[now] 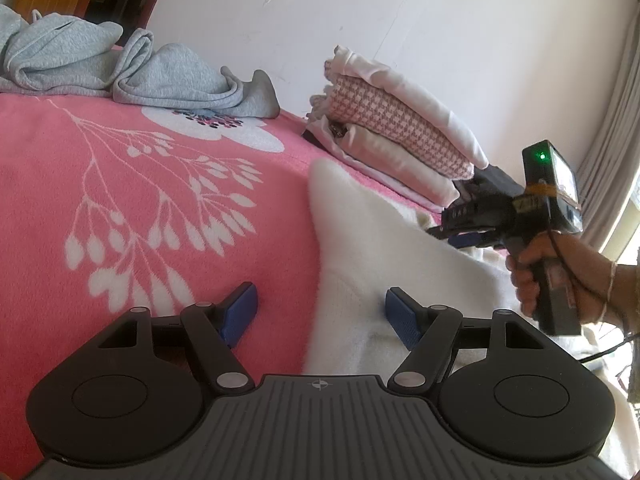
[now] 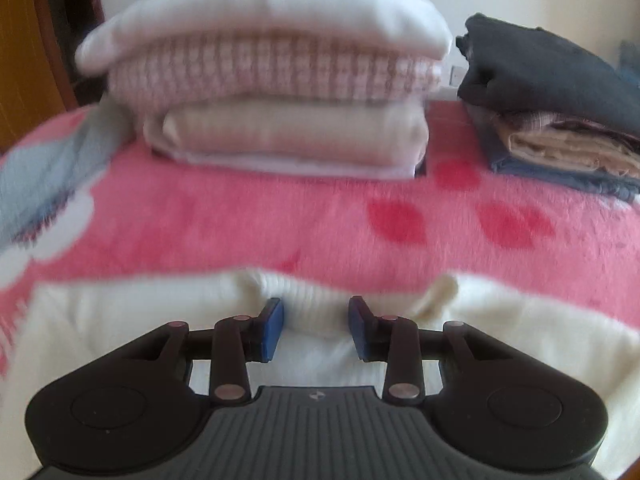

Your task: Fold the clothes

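A pink blanket (image 1: 140, 200) with white leaf and flower prints covers the bed, which runs up to a plain white wall (image 1: 360, 8); a pale curtain (image 1: 616, 128) hangs at the right, by bright window light. A cream sweater (image 1: 400, 264) lies spread along the bed's near edge. The left gripper (image 1: 320, 312) hovers over the sweater's left border, jaws spread wide with nothing between them. The right gripper (image 2: 316, 328), held in a hand (image 1: 536, 268), has its jaws partly parted around a ribbed fold of the sweater; I cannot tell whether they touch it. A folded stack (image 2: 280, 92) sits toward the far edge, a darker pile (image 2: 552, 120) beside it, and crumpled grey clothing (image 1: 120, 68) at the far left corner.
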`<state>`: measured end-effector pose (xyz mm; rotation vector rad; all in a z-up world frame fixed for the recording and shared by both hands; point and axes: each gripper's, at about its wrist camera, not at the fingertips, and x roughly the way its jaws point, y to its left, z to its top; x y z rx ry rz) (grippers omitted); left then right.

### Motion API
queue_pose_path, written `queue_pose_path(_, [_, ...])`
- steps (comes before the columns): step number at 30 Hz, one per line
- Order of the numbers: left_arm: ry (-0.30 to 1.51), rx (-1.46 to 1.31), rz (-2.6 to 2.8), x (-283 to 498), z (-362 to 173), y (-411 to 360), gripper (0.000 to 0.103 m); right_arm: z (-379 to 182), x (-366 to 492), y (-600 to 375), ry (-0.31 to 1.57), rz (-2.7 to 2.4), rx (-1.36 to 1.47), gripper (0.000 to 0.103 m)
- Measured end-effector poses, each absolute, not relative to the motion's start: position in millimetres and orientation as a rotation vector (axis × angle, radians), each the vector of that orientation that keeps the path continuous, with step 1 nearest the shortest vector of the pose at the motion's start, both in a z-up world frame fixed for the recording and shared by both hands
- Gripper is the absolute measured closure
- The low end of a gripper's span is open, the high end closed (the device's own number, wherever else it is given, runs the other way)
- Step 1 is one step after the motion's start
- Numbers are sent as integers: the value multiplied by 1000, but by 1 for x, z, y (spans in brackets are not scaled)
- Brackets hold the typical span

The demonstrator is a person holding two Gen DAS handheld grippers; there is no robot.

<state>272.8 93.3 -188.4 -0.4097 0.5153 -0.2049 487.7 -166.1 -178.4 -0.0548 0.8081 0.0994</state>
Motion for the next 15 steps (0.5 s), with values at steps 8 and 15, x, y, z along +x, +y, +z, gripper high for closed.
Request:
queue_pose_path(8, [515,-408,-205,274,-189,93,31,-127,478,-203,586,31,33,65])
queue_pose_path(15, [516,-407,-206,274,-189,94,31,-138,497,-247,671,-82,129,68])
